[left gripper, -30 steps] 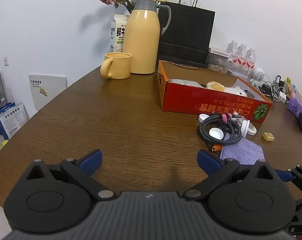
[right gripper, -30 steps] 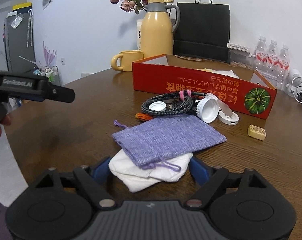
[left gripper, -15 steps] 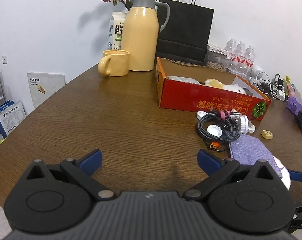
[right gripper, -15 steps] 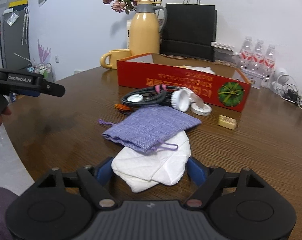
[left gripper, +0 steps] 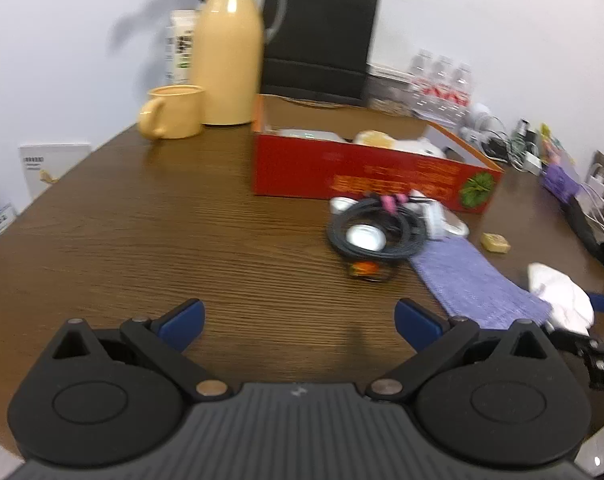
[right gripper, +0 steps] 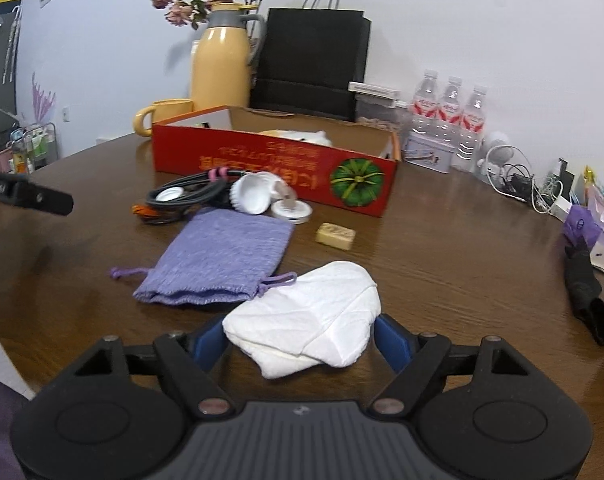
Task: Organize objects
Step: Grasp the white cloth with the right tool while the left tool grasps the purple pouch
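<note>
Pulled out from beneath the purple drawstring pouch [right gripper: 226, 256], the white folded cloth [right gripper: 310, 320] now sits clear of it, where a second ago the pouch lay draped over its top. The right gripper [right gripper: 302, 342] has its blue fingers on either side of the cloth, spread wide around the bundle and pressing its edges; the cloth fills the gap between them, so it looks gripped, with its far end reaching out over the table [right gripper: 442, 264]. The pouch lies flat on the wood just beyond and to the left of the cloth, its cord end almost touching the cloth's edge.

Beyond the pouch are a coiled black cable [right gripper: 186, 196] with a pink tie, white round lids [right gripper: 254, 196] and a small tan block [right gripper: 336, 235], all near the front wall of the red cardboard box [right gripper: 274, 168]. Behind the box stand a yellow mug [right gripper: 162, 114], a yellow thermos jug [right gripper: 222, 68] and a black paper bag [right gripper: 312, 56].

The left gripper [left gripper: 298, 320] has swung toward the clutter since the earlier frame; its view is blurred. Its fingers stand wide apart over bare table with nothing between them. In that view the cloth [left gripper: 562, 296] and pouch [left gripper: 478, 284] appear at the right.
</note>
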